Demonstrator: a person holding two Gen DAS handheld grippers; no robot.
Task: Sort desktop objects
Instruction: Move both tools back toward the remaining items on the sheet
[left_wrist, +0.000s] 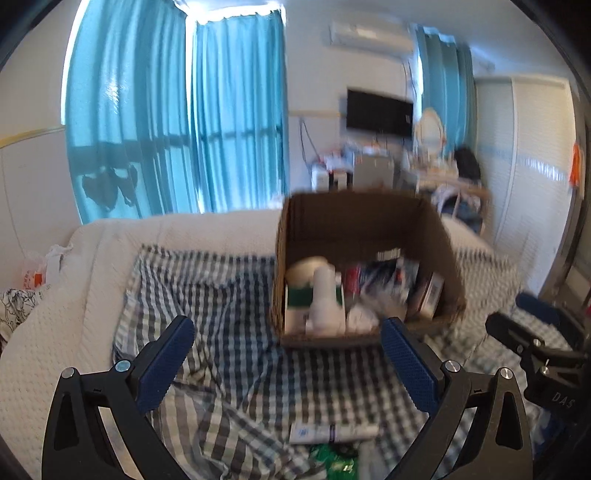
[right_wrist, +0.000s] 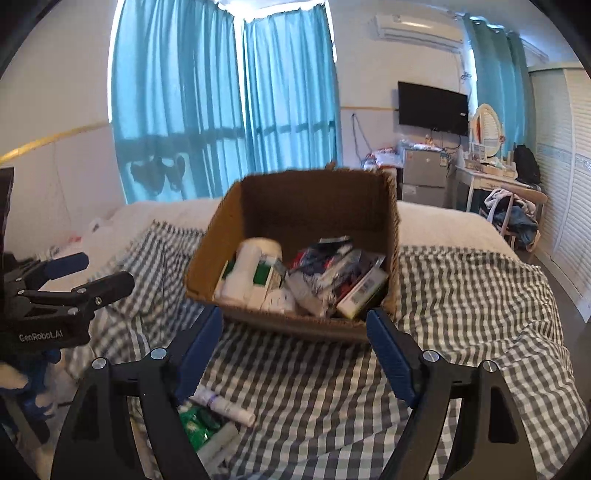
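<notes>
The left gripper (left_wrist: 286, 365) and right gripper (right_wrist: 293, 354) jaws stand wide, empty. The white tube (right_wrist: 225, 404) lies on the checked bedsheet (right_wrist: 461, 295) beneath them, near the open brown cardboard box (right_wrist: 295, 206).

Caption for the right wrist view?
Open right tongs over a checked cloth, facing a filled box; tube below.

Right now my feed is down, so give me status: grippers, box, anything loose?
Left gripper open, empty. Right gripper open, empty. Cardboard box on checked cloth, part-filled. White tube and green packet loose in front.
</notes>
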